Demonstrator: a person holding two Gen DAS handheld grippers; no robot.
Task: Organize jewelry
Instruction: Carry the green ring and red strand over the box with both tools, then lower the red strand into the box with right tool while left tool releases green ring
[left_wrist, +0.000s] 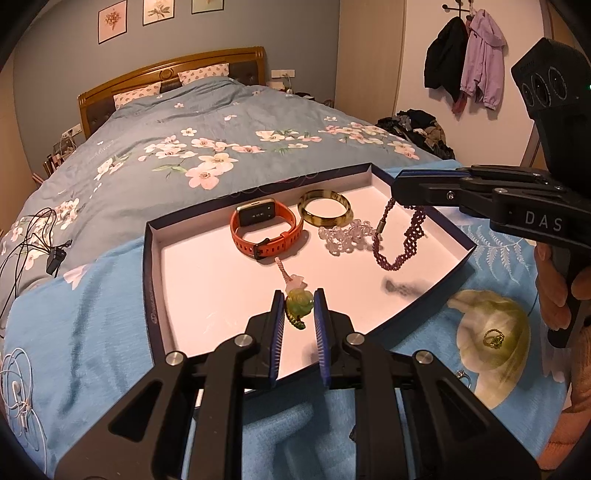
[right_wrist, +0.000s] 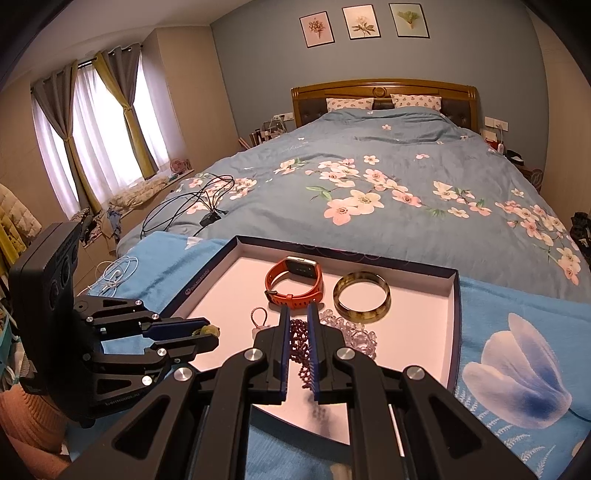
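Jewelry tray: watch, bangle, crystal beads.

My left matte-black two-finger gripper has angular linkage arms with triangular cut-outs, round silver screw heads at the joints, and ribbed blue pads lining its fingers. My right matte-black gripper is built the same way, and white letters "DAS" mark its side in the left wrist view. Each carries a boxy black camera housing with round lenses. Bare fingers of my right hand show beside a peach ribbed-knit sleeve.
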